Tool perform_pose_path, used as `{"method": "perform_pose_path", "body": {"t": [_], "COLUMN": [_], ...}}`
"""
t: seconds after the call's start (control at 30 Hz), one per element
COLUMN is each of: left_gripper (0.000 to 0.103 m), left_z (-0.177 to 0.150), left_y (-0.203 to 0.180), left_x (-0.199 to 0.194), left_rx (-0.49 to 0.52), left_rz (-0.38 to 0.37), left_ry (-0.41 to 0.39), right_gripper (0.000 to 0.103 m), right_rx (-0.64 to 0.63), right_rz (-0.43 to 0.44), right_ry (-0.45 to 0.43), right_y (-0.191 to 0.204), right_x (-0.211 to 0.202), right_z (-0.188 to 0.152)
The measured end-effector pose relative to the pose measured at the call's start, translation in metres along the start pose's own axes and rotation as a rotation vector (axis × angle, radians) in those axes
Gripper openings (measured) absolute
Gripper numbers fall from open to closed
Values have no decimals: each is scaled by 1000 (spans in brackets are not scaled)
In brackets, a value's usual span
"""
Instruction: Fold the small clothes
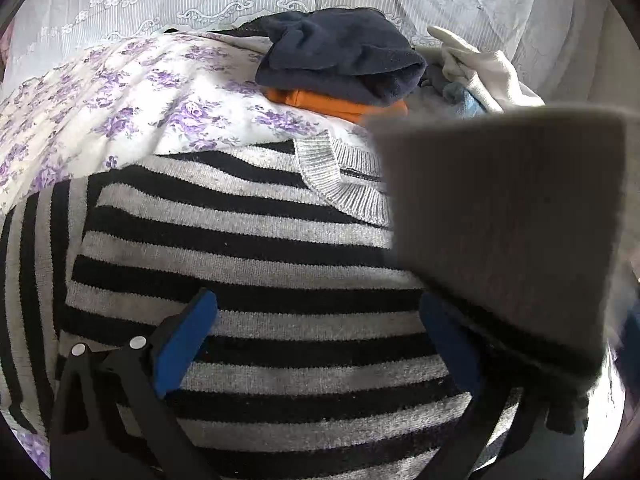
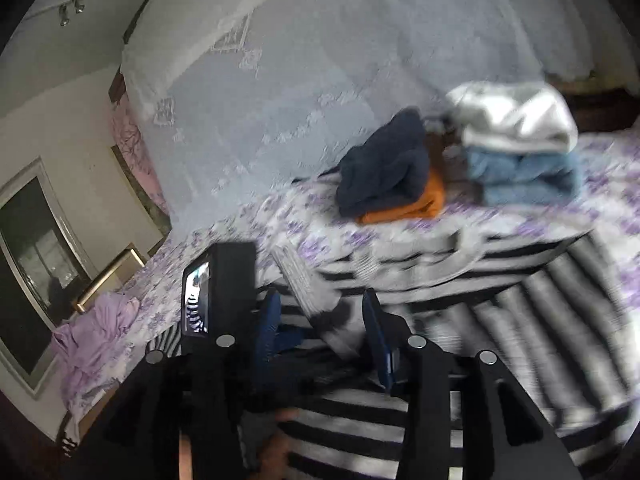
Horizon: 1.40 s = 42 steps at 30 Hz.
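A black and grey striped sweater lies spread on the flowered bed sheet, its grey ribbed collar at the far side. My left gripper hovers just above its middle, jaws wide open and empty. A blurred grey fold of the sweater hangs close in front of that camera at the right. In the right wrist view the sweater is motion-blurred. My right gripper holds a grey edge of the sweater between its blue fingers. The left gripper's body stands just to its left.
A folded navy garment on an orange one sits behind the sweater, with white and light blue folded clothes to its right. A lilac cloth lies at the bed's left edge. A lace-covered headboard rises behind.
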State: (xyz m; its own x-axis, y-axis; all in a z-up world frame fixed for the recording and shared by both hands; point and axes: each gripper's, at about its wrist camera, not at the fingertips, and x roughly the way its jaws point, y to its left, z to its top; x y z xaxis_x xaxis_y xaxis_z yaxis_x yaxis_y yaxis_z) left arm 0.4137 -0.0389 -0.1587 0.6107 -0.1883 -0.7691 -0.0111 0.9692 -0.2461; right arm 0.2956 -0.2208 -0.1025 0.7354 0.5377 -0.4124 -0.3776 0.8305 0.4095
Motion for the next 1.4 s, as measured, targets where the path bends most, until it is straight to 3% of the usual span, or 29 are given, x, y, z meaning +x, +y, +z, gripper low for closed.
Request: {"method": "perform_pose_path", "body": {"t": [0.1, 0.2, 0.27, 0.33, 0.37, 0.47, 0.53, 0.6, 0.63, 0.73, 0.77, 0.8, 0.83, 0.9, 0.93, 1.03, 1.1, 1.2, 1.27, 1.33, 1.4], "left_gripper": [99, 99, 99, 99, 99, 99, 99, 99, 99, 99, 99, 99, 99, 99, 99, 99, 99, 99, 99, 99, 99], "left_z": [3, 9, 11, 11, 11, 9, 10, 9, 9, -1, -9, -16, -24, -26, -26, -22, -19, -17, -20, -22, -22], "left_y": [13, 36, 52, 65, 72, 78, 72, 59, 50, 11, -6, -15, -24, -37, -36, -25, -21, -23, -25, -26, -25], "left_x": [-7, -13, -16, -20, -24, -44, -60, -72, -71, -44, -25, -11, 3, 1, 0, -2, -4, 2, 1, 1, 1], "left_rx": [-47, -124, -175, -231, -264, -290, -267, -219, -189, -14, 64, 110, 171, 237, 233, 178, 143, 145, 179, 196, 200], "left_rz": [5, 50, 66, 35, 6, 34, 48, -6, -41, -149, -135, -73, 20, 81, 74, 24, 19, 28, 57, 72, 71], "left_ry": [-21, -56, -65, -64, -65, -118, -166, -187, -171, -15, 57, 85, 91, 63, 58, 64, 46, 55, 55, 57, 58], "right_gripper": [47, 47, 51, 70, 74, 76, 75, 75, 75, 75, 75, 75, 75, 75, 72, 56, 56, 64, 66, 64, 64], "right_rx": [38, 127, 187, 246, 278, 408, 449, 435, 412, 346, 336, 331, 326, 306, 311, 301, 211, 163, 95, 87, 66], "right_rz": [-71, -159, -230, -271, -273, -254, -237, -268, -276, -234, -209, -182, -178, -243, -274, -329, -359, -384, -465, -489, -556], "right_ry": [-52, -31, 33, 105, 140, 232, 174, 75, 34, -14, -7, 7, 30, 132, 167, 117, 46, 153, 302, 276, 149], "right_y": [-35, -79, -111, -134, -145, -176, -183, -177, -173, -158, -156, -155, -157, -164, -173, -170, -155, -150, -151, -146, -129], "right_x": [-31, -46, -47, -42, -38, -23, -31, -50, -56, -58, -53, -43, -29, 6, 18, 5, -13, -9, 7, 0, -29], "right_z": [7, 9, 6, -1, -6, -27, -26, -18, -15, -7, -6, -5, -3, 1, -1, 10, 19, 11, -16, -15, -9]}}
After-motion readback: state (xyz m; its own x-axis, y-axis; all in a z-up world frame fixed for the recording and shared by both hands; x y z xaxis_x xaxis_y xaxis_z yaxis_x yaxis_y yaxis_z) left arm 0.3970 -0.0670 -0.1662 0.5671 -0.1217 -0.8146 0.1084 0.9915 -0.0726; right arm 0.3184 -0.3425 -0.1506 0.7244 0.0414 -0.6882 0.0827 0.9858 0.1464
